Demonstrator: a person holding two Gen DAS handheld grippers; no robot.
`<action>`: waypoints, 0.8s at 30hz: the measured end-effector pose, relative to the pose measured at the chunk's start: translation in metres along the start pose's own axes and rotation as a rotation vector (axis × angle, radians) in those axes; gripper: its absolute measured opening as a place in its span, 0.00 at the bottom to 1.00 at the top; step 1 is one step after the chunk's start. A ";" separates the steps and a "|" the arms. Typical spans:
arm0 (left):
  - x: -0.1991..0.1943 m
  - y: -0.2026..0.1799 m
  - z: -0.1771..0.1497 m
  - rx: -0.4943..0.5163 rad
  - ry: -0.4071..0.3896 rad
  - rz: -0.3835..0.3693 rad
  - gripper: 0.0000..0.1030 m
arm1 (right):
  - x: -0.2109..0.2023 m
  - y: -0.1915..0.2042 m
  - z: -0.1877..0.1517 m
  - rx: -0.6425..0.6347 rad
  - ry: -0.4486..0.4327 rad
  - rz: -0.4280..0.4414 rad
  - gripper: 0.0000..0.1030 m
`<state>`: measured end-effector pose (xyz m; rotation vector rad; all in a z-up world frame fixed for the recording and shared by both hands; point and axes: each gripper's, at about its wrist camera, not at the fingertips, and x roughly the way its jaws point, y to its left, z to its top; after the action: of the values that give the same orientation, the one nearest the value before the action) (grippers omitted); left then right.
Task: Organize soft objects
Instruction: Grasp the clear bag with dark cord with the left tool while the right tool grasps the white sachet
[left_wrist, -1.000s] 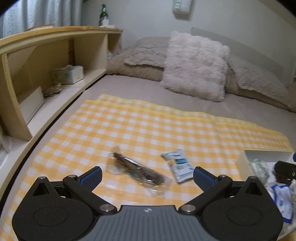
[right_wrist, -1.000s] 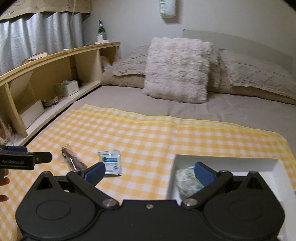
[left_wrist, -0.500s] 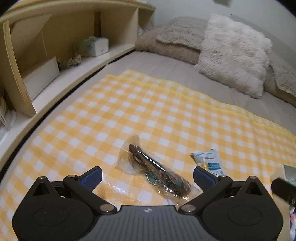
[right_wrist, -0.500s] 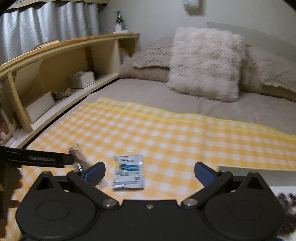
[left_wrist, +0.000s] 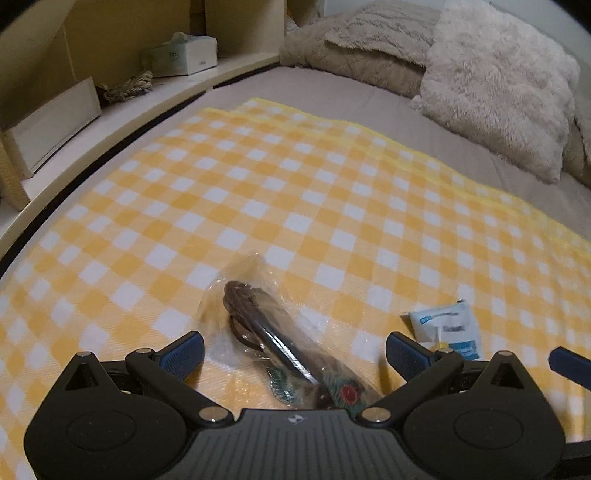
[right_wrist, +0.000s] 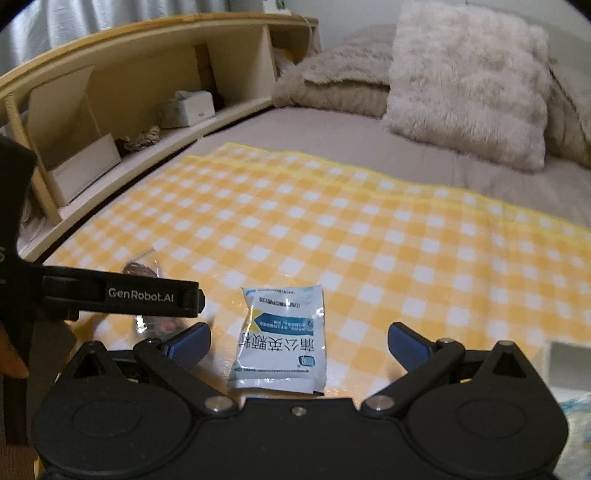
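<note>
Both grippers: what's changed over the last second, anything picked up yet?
Nothing picked up. The left gripper has dropped in over the clear bag and now straddles it, open. The right gripper swung left from the white box to frame the blue-white sachet, also open. Bag and sachet still lie on the checked cloth.

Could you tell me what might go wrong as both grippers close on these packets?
The left gripper straddles a crinkly clear bag; its fingers may pinch only loose film and slip. The right gripper is over a flat white sachet on the checked cloth, and might snag the cloth.
</note>
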<state>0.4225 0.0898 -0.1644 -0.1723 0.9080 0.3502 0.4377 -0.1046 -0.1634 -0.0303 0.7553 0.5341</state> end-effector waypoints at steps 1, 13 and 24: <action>0.003 -0.002 -0.001 0.012 0.002 0.008 1.00 | 0.006 0.000 -0.001 0.000 0.006 0.004 1.00; 0.007 0.012 -0.006 0.143 0.018 0.066 1.00 | 0.038 0.009 -0.008 -0.067 0.075 -0.014 0.82; -0.011 0.017 -0.019 0.206 0.137 0.026 0.80 | 0.012 0.009 -0.021 -0.087 0.141 -0.013 0.54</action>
<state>0.3955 0.0978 -0.1669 0.0056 1.0764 0.2688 0.4266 -0.0962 -0.1854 -0.1553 0.8686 0.5565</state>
